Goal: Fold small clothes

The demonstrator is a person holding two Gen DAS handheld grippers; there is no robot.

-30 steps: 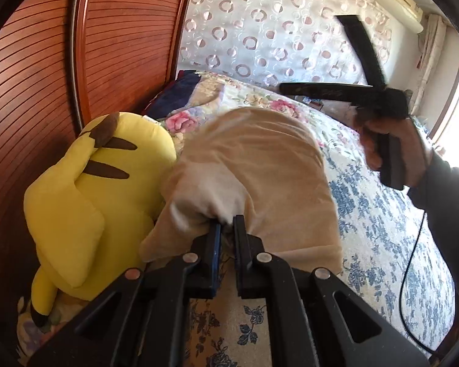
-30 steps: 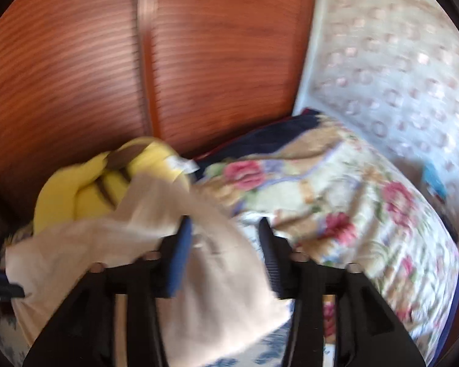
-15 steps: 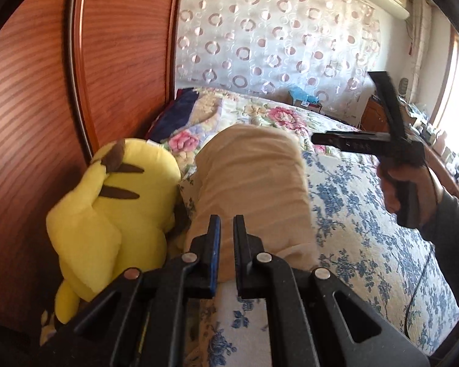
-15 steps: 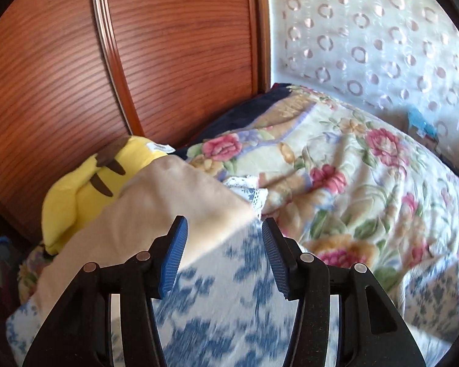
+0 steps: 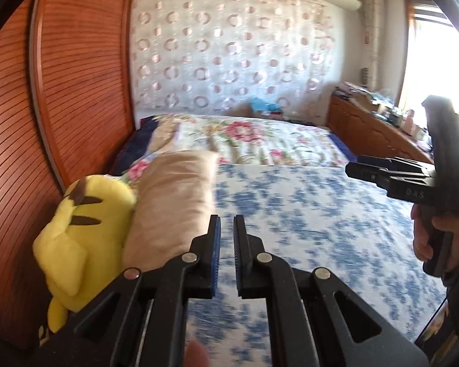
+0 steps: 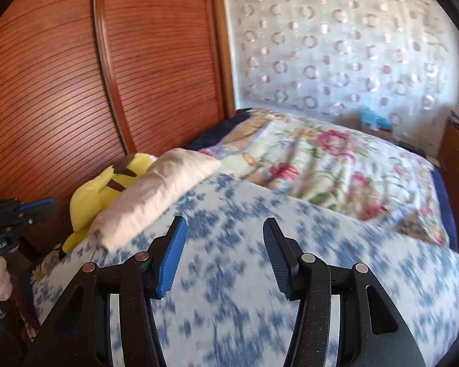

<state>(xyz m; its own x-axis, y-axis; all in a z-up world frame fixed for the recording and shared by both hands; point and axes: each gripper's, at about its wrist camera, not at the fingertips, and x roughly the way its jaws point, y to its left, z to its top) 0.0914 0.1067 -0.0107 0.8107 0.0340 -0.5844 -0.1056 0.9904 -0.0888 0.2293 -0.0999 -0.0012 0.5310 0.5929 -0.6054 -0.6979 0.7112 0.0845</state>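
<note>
Over the bed [image 5: 306, 214], your left tongs [image 5: 226, 229] sit together, empty; your right tongs [image 6: 223, 238], just widening, stand apart, the folded beige cloth [image 6: 156, 195] beside.

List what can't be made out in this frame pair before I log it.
- Beige garment: fold state unclear, near end hidden by left gripper in left view.
- Blue floral bedspread: motion-blurred in both views.
- Yellow plush: mostly hidden behind the garment, right view.
- Dresser clutter: too small, overexposed.
</note>
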